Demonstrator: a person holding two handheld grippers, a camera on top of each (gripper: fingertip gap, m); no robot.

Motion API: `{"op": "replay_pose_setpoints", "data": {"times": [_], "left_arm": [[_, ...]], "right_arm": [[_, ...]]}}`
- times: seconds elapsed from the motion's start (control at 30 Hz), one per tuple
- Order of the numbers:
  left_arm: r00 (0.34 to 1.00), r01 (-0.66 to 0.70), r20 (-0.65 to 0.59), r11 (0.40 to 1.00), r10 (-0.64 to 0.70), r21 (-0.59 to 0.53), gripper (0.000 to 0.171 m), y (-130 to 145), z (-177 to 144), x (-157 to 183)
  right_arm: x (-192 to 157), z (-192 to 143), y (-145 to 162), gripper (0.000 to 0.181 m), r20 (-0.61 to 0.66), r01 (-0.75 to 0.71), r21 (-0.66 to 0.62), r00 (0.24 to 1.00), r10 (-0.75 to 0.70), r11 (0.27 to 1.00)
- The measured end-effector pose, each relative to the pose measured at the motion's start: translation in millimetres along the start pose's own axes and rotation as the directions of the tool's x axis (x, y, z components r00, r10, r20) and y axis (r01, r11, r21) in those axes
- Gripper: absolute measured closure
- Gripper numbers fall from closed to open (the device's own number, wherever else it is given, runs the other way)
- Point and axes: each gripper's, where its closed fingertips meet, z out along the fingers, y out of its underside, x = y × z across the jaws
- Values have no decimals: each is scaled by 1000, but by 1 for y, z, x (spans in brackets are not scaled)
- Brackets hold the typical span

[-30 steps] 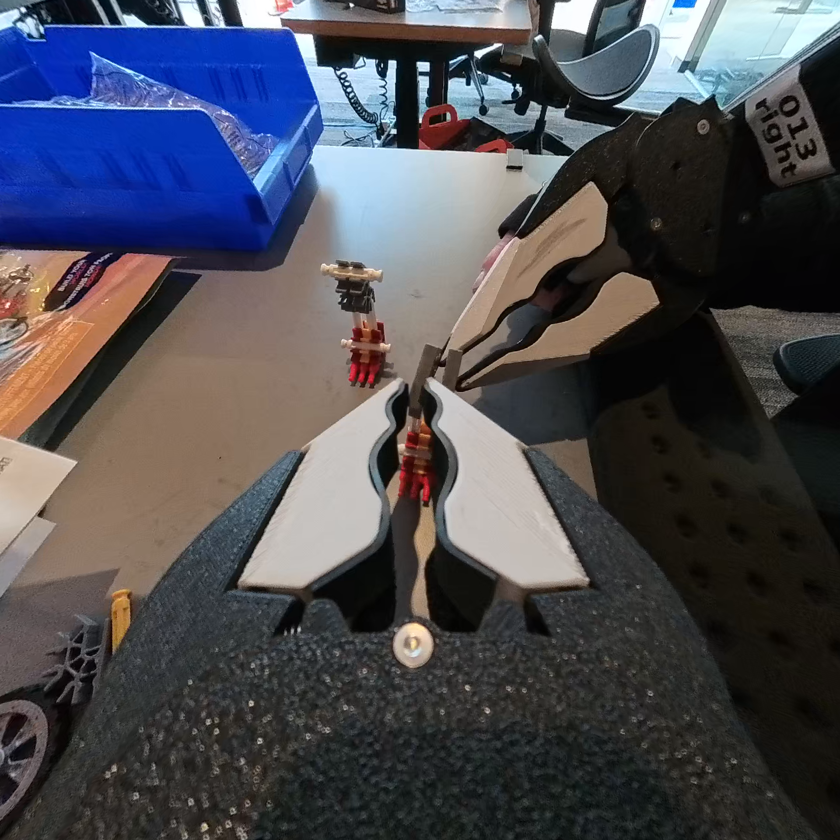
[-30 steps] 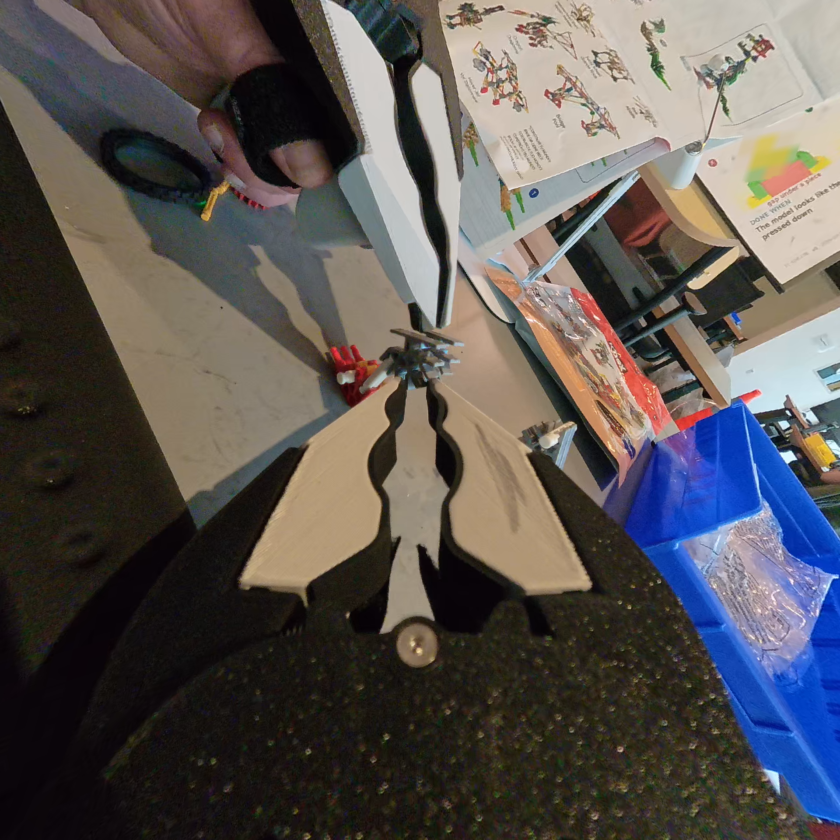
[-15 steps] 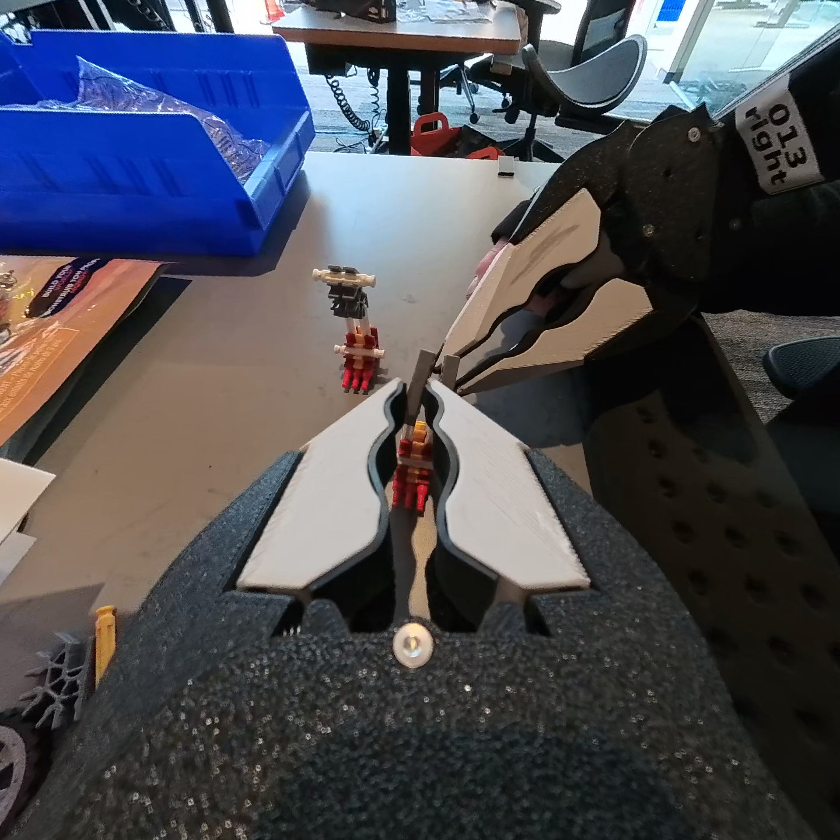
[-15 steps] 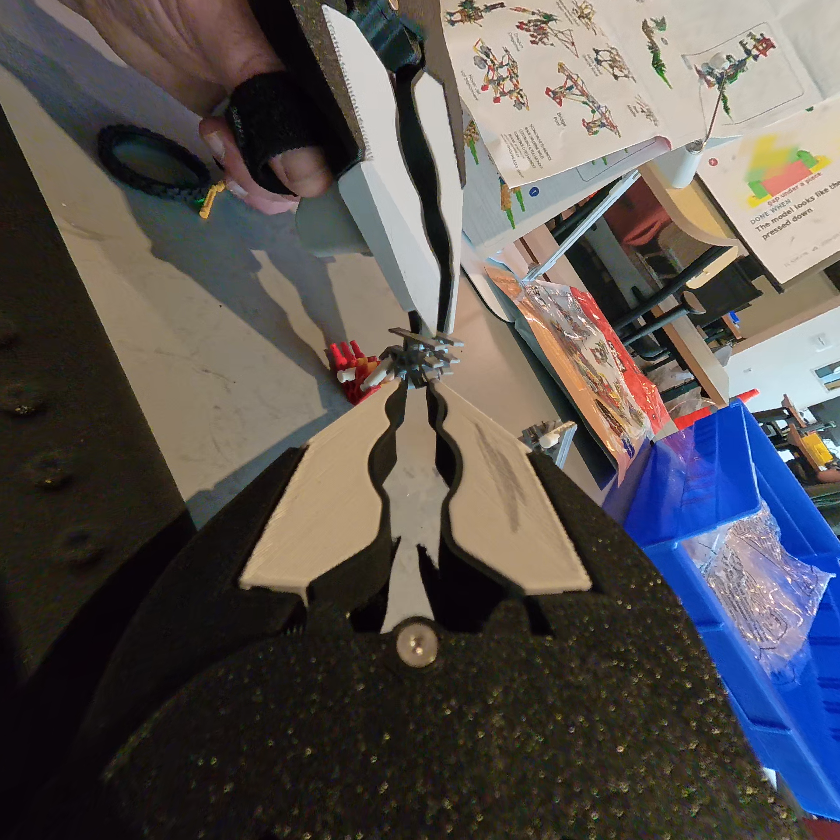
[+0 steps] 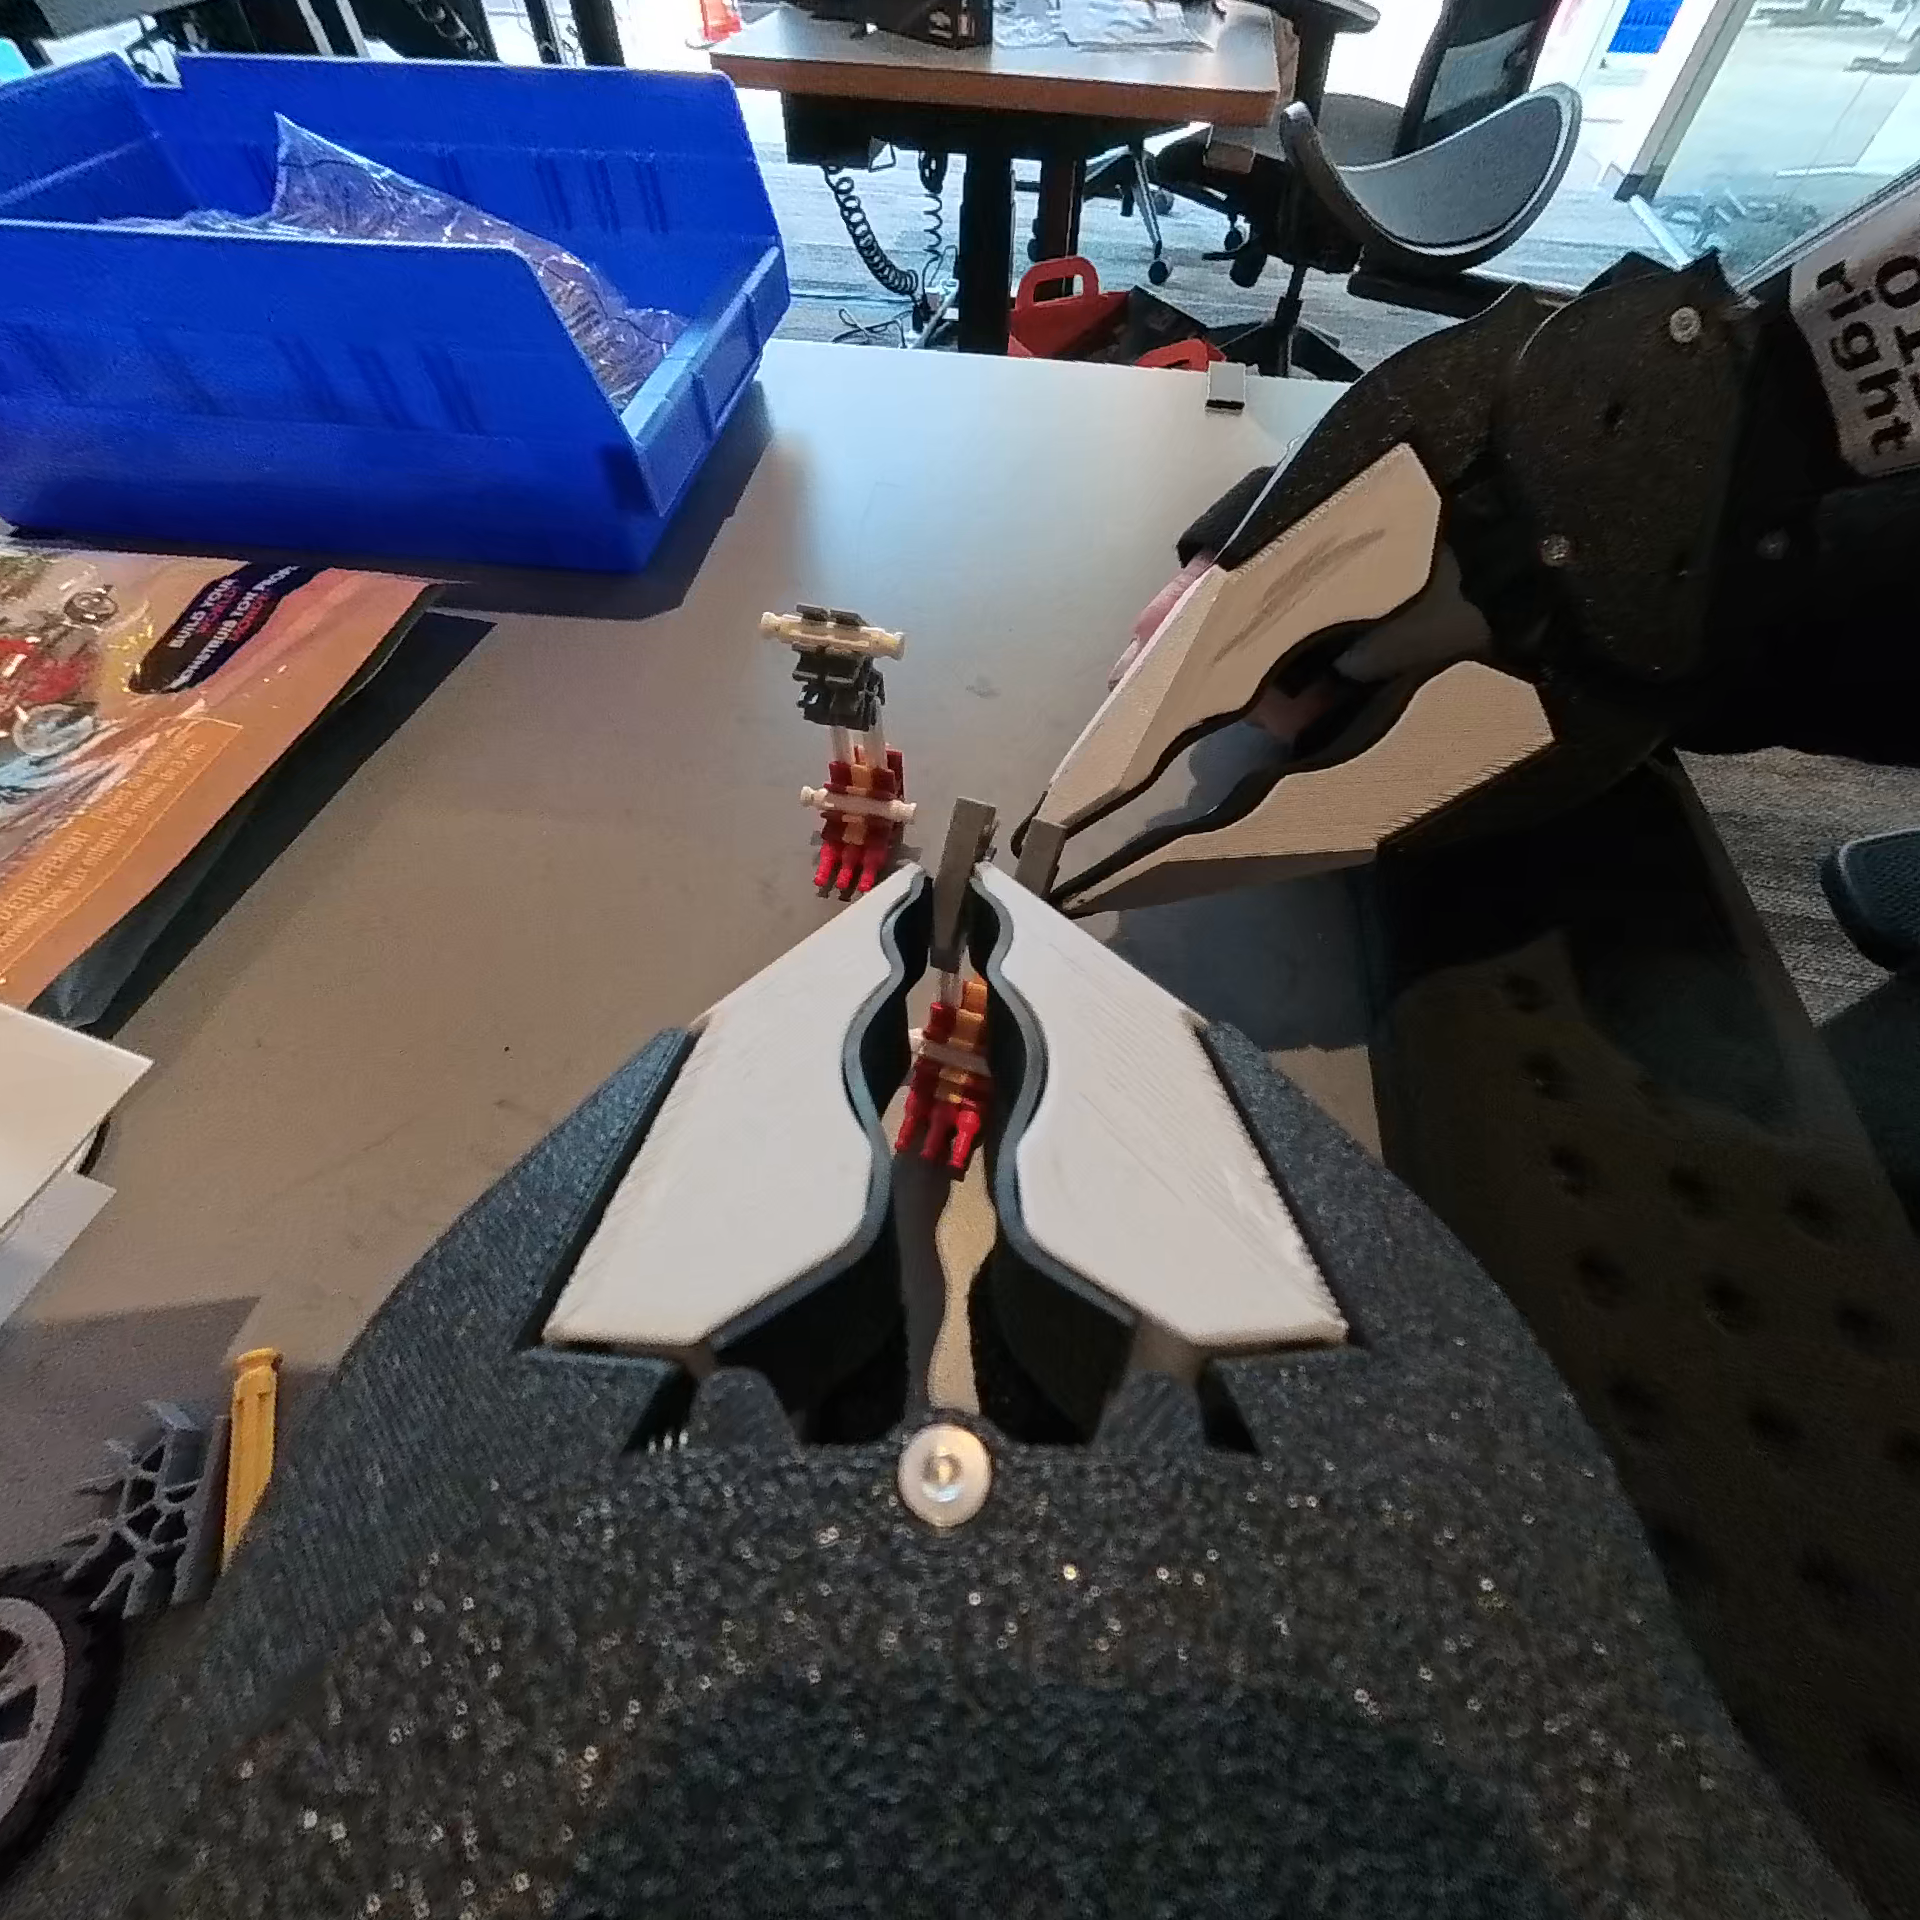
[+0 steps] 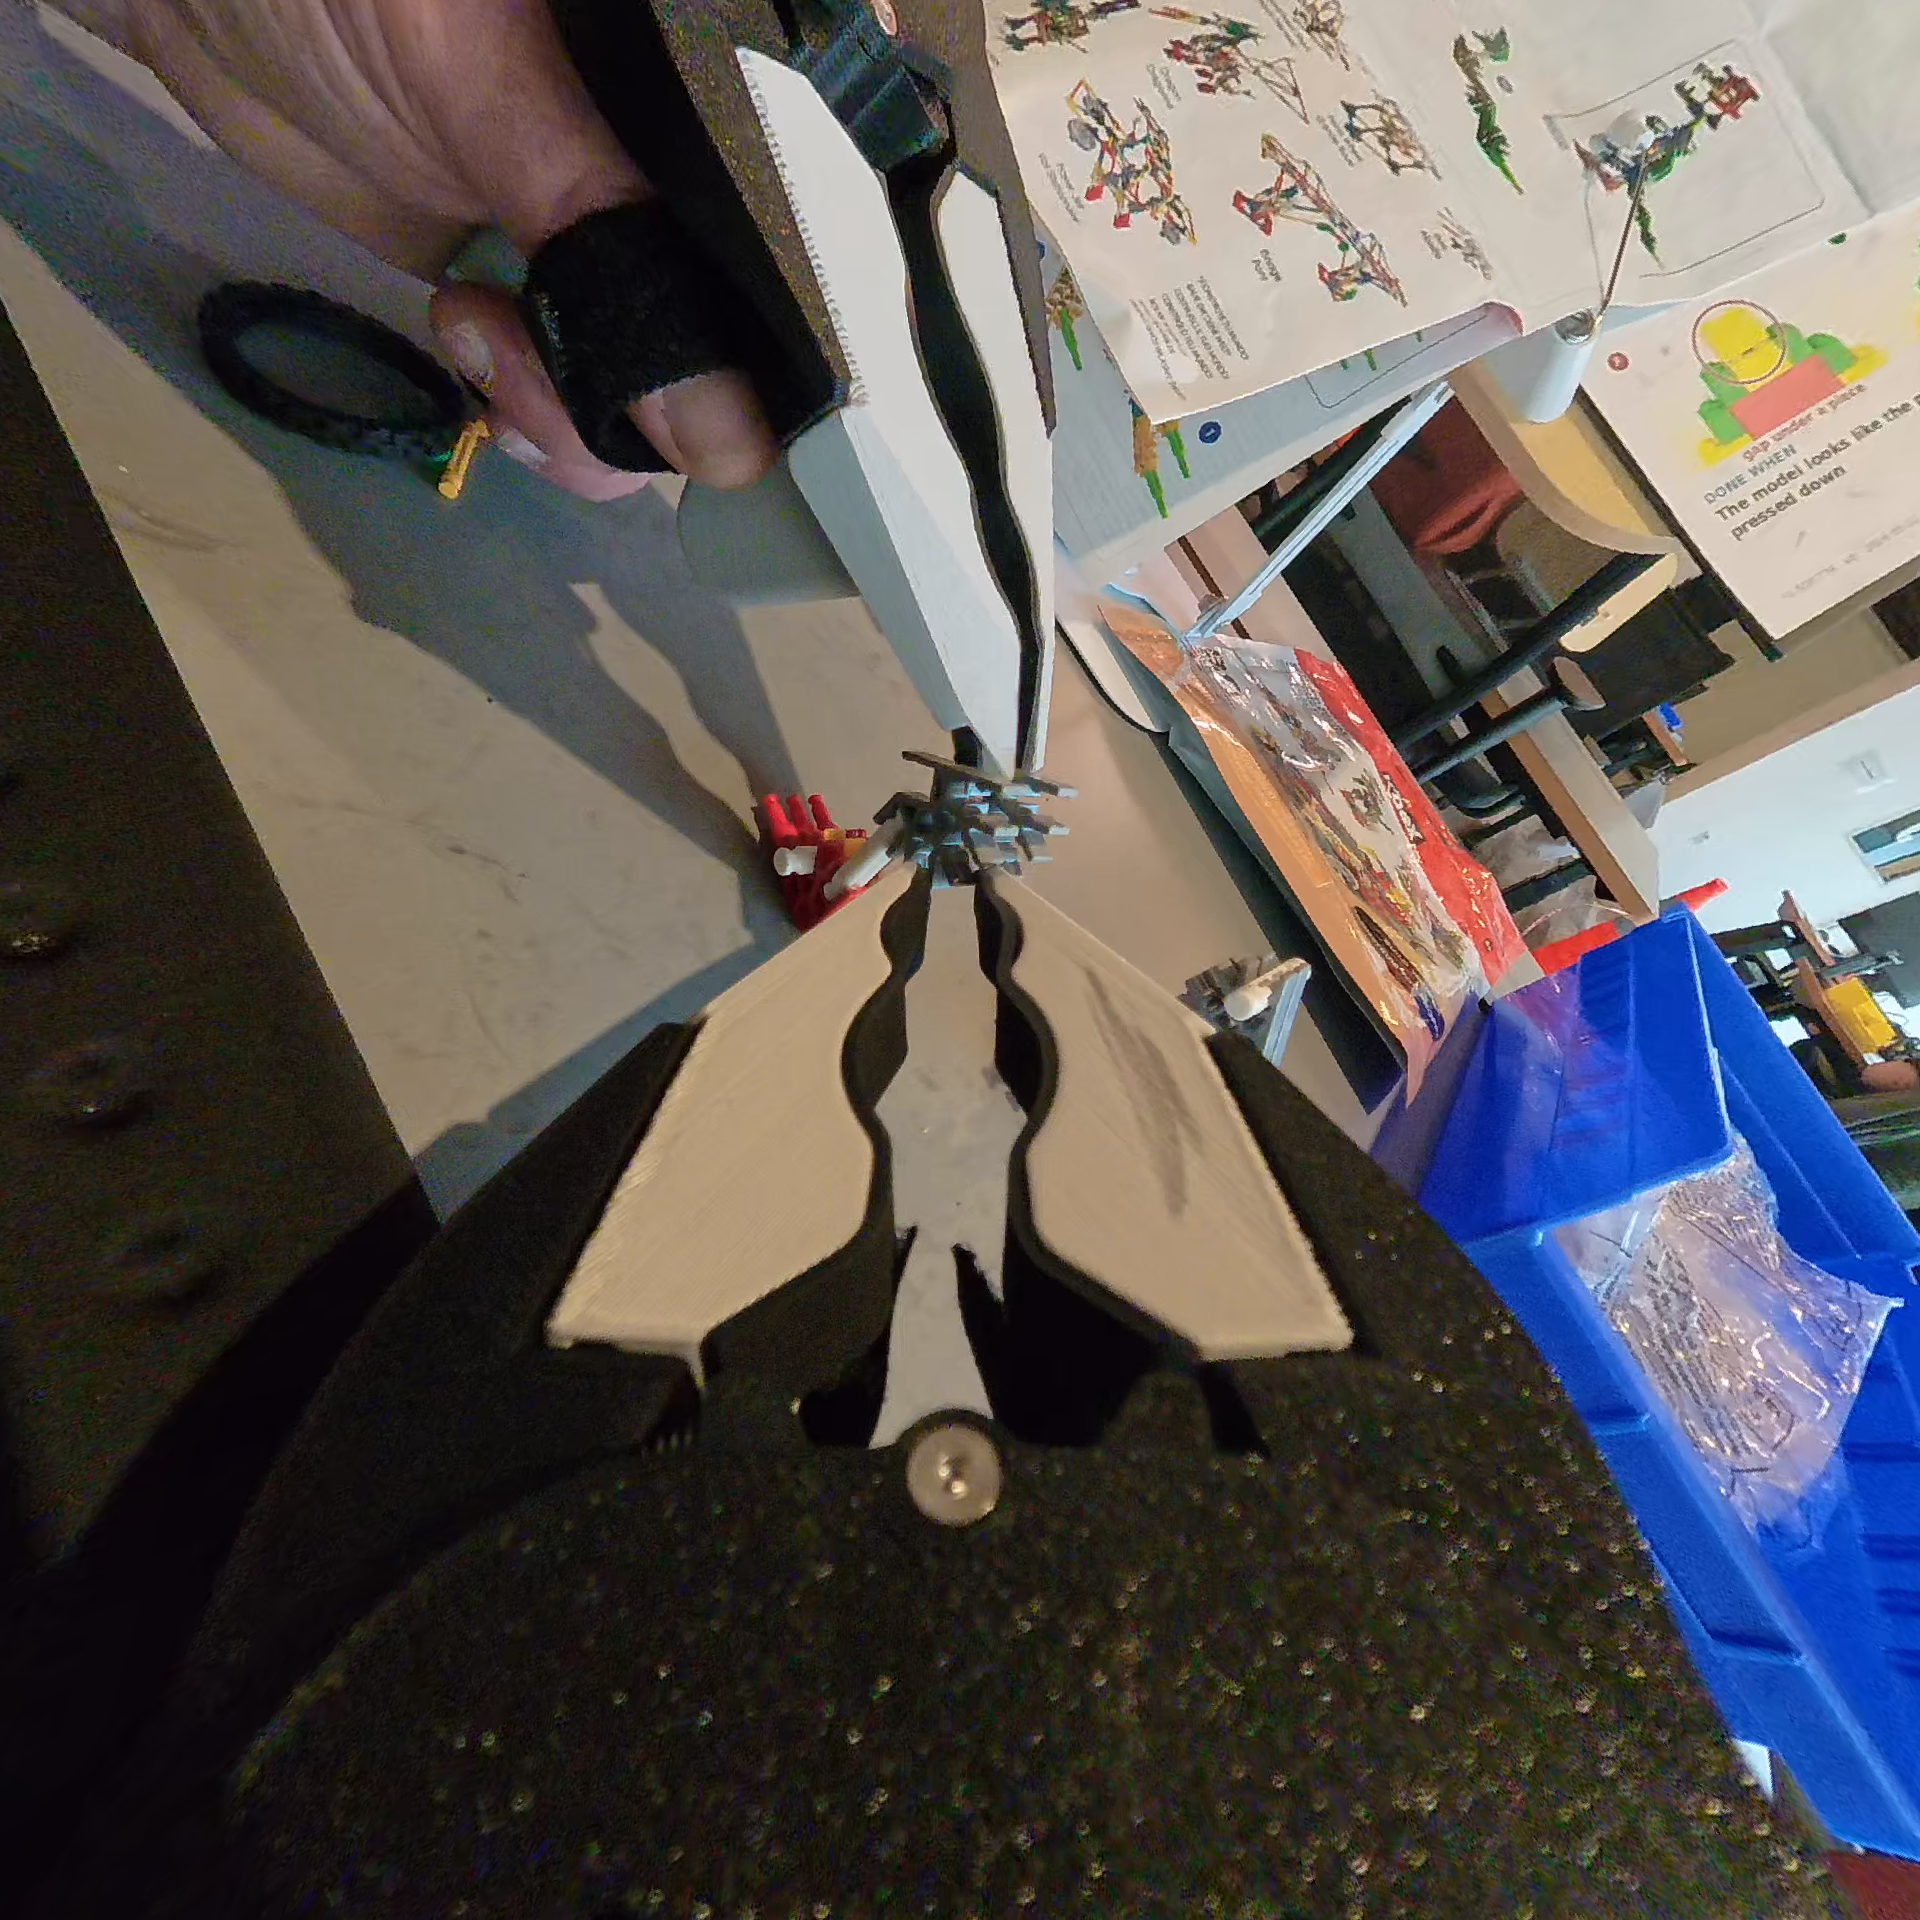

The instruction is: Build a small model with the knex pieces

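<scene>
My left gripper [image 5: 951, 883] is shut on a small toy assembly: a grey connector [image 5: 961, 857] sticks out at the fingertips, and white rods with red and orange pieces [image 5: 943, 1081] hang back between the fingers. My right gripper [image 6: 951, 878] is shut on a grey snowflake connector [image 6: 977, 821]. The two grippers meet tip to tip above the table [image 5: 468, 987], and the two grey parts are close together or touching. The right gripper [image 5: 1044, 883] comes in from the right in the left wrist view. A second, similar assembly [image 5: 847, 748] lies on the table just beyond.
A blue bin [image 5: 416, 416] with a plastic bag stands at the back left, beside an orange bagged kit [image 5: 156, 727]. A yellow piece [image 5: 249, 1444], a grey snowflake connector [image 5: 145, 1507] and a wheel [image 5: 42, 1704] lie near left. A black tyre [image 6: 322, 374] and instruction sheets [image 6: 1351, 156] are nearby. My left and right fingertips are right by each other.
Both grippers have kept their hold. The left gripper has shifted slightly, and its tip has come a little closer to the grey connector in the right gripper.
</scene>
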Motion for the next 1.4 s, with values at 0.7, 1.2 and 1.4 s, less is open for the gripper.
{"op": "replay_pose_setpoints", "data": {"times": [0.7,1.2,1.4], "left_arm": [[998,57,3,998,-58,10,154,-1,0,-4],[996,91,1,995,-91,33,150,-4,-4,-8],[996,94,5,995,-94,39,150,-5,-6,-10]], "right_arm": [[7,1,2,164,-24,-39,2,999,39,999],[5,2,3,171,-19,-21,-2,1000,21,1000],[7,1,1,167,-25,-36,9,999,36,999]]}}
